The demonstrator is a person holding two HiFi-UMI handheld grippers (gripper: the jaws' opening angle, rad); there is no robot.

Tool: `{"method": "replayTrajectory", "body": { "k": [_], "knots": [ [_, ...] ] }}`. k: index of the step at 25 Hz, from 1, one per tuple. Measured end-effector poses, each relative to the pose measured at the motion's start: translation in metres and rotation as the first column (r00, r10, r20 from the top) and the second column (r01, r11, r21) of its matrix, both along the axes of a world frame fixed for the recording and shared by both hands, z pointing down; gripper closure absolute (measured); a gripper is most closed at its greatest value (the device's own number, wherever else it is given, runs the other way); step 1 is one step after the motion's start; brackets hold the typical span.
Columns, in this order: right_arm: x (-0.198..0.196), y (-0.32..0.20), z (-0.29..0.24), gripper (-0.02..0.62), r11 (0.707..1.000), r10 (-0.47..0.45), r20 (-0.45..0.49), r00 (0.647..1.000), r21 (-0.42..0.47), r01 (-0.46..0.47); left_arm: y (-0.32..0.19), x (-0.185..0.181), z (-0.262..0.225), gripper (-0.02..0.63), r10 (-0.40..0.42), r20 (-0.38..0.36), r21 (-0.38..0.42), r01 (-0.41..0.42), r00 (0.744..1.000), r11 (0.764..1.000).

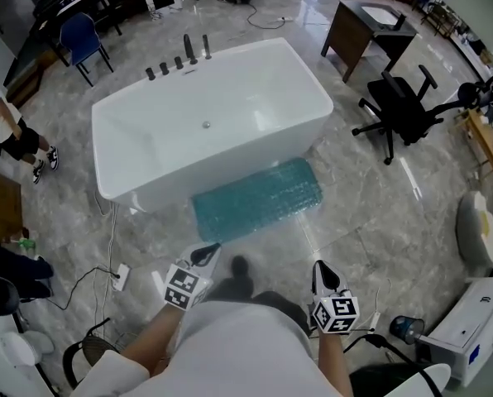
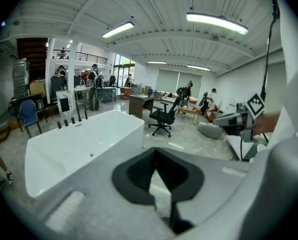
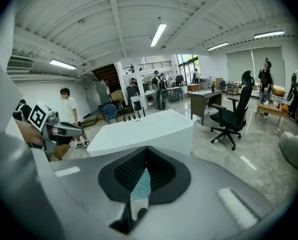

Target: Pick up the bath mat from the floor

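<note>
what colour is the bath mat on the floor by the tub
Teal, with a bumpy, bubbled texture; the bath mat shows best in the head view.

open-plan office: desks [image 1: 370, 23], swivel chair [image 1: 404, 110], showroom-style bathtub [image 1: 213, 122].

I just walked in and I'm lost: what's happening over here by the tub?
A person holds a gripper in each hand and faces a white bathtub on a marbled floor. A teal bath mat lies flat on the floor, along the tub's near side. The left gripper and the right gripper are both shut and empty, held low and short of the mat. The mat has not been picked up yet.
</note>
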State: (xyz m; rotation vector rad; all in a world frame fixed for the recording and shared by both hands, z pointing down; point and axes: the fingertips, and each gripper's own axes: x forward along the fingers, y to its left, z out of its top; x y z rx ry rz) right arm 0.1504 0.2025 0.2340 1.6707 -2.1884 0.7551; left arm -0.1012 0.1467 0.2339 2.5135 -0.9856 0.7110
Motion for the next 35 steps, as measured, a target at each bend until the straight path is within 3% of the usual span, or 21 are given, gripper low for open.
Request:
{"method": "replayTrajectory", "body": {
  "k": [10, 18, 29, 35],
  "knots": [
    [0.014, -0.068, 0.001, 0.591, 0.998, -0.065, 0.001, 0.998, -0.015, 0.065, -0.046, -0.004, -0.002, 0.603, -0.1, 0.006, -0.002, 0.1, 0.995, 0.995],
    [0.072, -0.15, 0.005, 0.591, 0.985, -0.174, 0.003, 0.985, -0.013, 0.174, -0.086, 0.031, 0.003, 0.603, -0.246, 0.014, 0.008, 0.246, 0.969, 0.969],
    [0.16, -0.244, 0.027, 0.591, 0.903, -0.428, -0.012, 0.903, -0.051, 0.427, -0.13, 0.118, 0.019, 0.603, -0.471, 0.022, 0.018, 0.47, 0.882, 0.882],
    [0.18, -0.273, 0.058, 0.591, 0.841, -0.536, -0.023, 0.844, -0.092, 0.532, -0.129, 0.145, 0.04, 0.603, -0.524, 0.043, -0.001, 0.525, 0.851, 0.851]
  ]
}}
